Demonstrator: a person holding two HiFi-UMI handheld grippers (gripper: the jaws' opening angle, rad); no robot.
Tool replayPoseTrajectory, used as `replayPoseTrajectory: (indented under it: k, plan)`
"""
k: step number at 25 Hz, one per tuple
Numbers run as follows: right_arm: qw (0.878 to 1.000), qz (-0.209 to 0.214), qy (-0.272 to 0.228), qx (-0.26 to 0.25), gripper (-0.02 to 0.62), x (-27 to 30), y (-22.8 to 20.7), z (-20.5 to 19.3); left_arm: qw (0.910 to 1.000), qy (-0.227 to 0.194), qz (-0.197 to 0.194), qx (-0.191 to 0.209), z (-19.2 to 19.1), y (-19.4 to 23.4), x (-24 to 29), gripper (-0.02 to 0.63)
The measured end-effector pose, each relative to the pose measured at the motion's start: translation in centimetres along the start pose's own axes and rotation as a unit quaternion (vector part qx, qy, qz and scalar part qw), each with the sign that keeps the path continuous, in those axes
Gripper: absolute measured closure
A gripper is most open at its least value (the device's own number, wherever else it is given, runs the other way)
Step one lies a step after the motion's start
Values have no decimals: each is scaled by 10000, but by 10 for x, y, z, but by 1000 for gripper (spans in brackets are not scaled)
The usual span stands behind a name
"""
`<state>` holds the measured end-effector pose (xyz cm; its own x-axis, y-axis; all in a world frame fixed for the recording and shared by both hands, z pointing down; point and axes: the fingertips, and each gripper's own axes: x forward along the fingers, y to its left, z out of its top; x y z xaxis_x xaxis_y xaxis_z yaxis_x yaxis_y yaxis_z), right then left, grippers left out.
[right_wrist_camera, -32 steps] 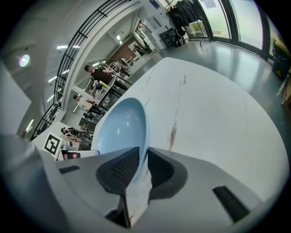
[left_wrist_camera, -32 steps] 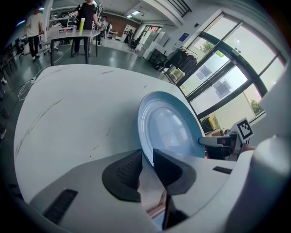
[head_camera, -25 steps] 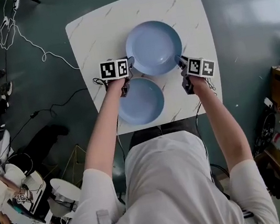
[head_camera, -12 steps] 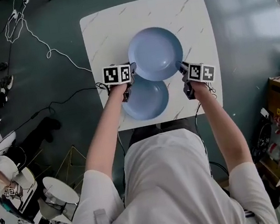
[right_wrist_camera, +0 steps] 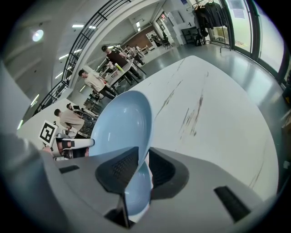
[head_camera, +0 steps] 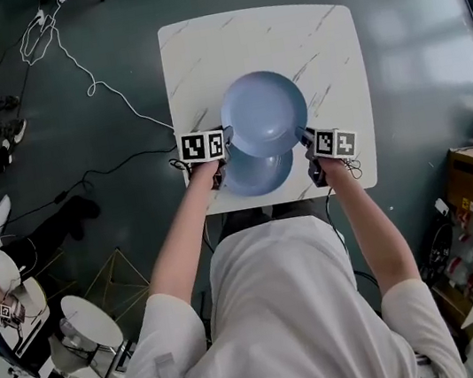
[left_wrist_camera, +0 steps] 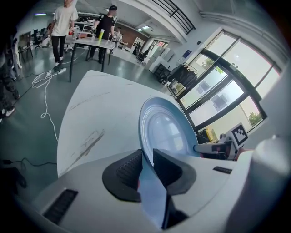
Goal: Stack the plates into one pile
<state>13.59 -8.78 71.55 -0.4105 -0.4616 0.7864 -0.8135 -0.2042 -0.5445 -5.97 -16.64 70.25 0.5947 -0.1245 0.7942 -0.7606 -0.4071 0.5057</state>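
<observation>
**A:** Top plate [head_camera: 264, 109] hangs partly over the bottom plate [head_camera: 255, 176], its rim pinched by the left gripper [head_camera: 226, 138] and right gripper [head_camera: 305, 134]. The right one's jaws have just been opening on that rim, so I reckon it could slip and land crooked.

**B:** Yeah, and that marble-look desk [head_camera: 309, 32] looks slick. Dark floor [head_camera: 416, 28], cable [head_camera: 92, 89] trailing nearby.

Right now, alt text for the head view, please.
Seen from above, a person's left gripper and right gripper hold a blue plate by opposite rims over a second blue plate on a white marble table. The right jaws have just been opening slightly, rim between them.
</observation>
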Motion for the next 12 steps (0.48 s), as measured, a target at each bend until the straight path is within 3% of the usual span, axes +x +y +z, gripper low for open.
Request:
replayPoseTrajectory:
  k: [12]
  plan:
    - [9991, -41, 370, -209, 511, 2, 21, -68, 9997, -26, 66, -236, -70, 16, -30, 525]
